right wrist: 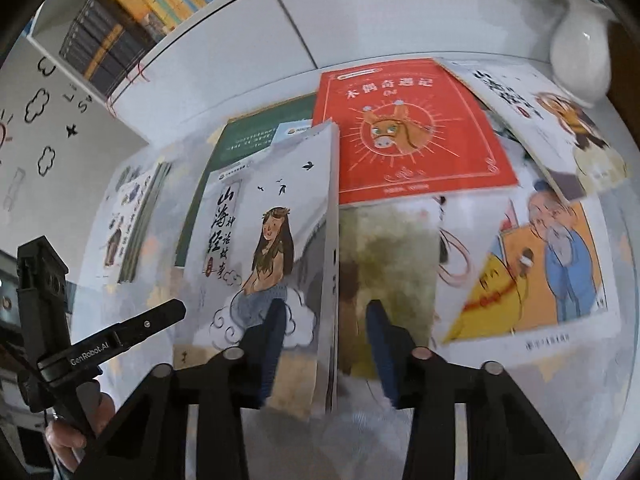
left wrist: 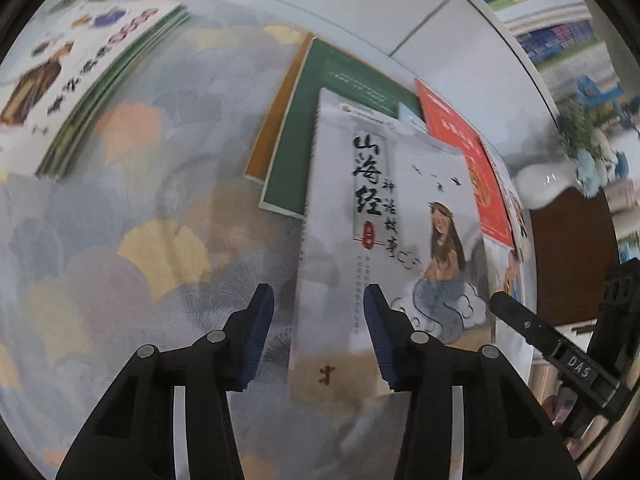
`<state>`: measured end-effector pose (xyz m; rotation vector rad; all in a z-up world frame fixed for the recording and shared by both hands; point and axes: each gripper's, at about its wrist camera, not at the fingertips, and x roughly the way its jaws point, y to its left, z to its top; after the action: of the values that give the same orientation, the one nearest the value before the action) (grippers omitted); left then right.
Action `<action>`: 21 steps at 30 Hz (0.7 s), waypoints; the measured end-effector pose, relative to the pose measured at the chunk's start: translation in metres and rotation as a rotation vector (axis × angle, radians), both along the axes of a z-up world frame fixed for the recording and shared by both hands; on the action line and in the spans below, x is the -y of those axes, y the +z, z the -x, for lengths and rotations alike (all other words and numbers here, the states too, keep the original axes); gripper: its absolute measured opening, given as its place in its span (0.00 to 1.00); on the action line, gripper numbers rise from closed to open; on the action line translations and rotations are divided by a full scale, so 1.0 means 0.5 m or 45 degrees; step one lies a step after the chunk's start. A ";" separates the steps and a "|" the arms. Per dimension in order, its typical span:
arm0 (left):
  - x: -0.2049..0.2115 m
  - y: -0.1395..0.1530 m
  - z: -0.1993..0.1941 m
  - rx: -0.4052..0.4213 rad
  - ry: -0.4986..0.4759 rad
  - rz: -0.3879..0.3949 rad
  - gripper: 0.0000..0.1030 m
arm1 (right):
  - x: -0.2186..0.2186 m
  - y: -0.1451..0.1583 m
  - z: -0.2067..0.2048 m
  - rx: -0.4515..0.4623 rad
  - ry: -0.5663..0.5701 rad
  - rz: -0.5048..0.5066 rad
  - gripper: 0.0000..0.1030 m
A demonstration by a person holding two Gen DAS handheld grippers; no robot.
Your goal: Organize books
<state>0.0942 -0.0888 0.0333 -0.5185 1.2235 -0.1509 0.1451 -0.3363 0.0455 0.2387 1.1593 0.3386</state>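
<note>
A white book with black calligraphy and a long-haired girl on its cover (left wrist: 384, 208) (right wrist: 276, 220) lies tilted on a pile of books, its right edge raised. My left gripper (left wrist: 319, 334) is open, its fingers straddling the book's left edge. My right gripper (right wrist: 326, 344) is open, its fingers on either side of the book's raised spine edge. Under it lie a green book (left wrist: 320, 128) (right wrist: 224, 160) and a red donkey book (left wrist: 472, 152) (right wrist: 408, 128). A neat stack with green spines (left wrist: 92, 92) (right wrist: 132, 216) lies to the left.
A patterned cloth (left wrist: 140, 220) covers the table. A book with an old bearded man (right wrist: 540, 256) and another white book (right wrist: 560, 128) lie at right. A white vase (right wrist: 580, 48) stands at the back right. Bookshelves (right wrist: 140, 12) line the wall behind.
</note>
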 end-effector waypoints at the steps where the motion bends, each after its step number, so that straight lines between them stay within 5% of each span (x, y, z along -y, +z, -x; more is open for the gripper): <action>1: 0.001 -0.005 0.000 -0.004 0.003 0.011 0.40 | -0.004 -0.005 -0.003 0.005 0.012 0.009 0.34; 13: 0.072 0.012 0.043 0.015 -0.139 0.172 0.40 | 0.015 -0.007 0.015 0.040 0.091 0.040 0.31; 21: 0.200 0.010 0.116 -0.016 -0.326 0.298 0.40 | 0.143 -0.006 0.149 -0.015 0.013 0.017 0.31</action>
<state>0.0361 -0.1889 0.0386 -0.5634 1.2893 -0.5135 0.0706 -0.4078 0.0427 0.2237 1.1740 0.3386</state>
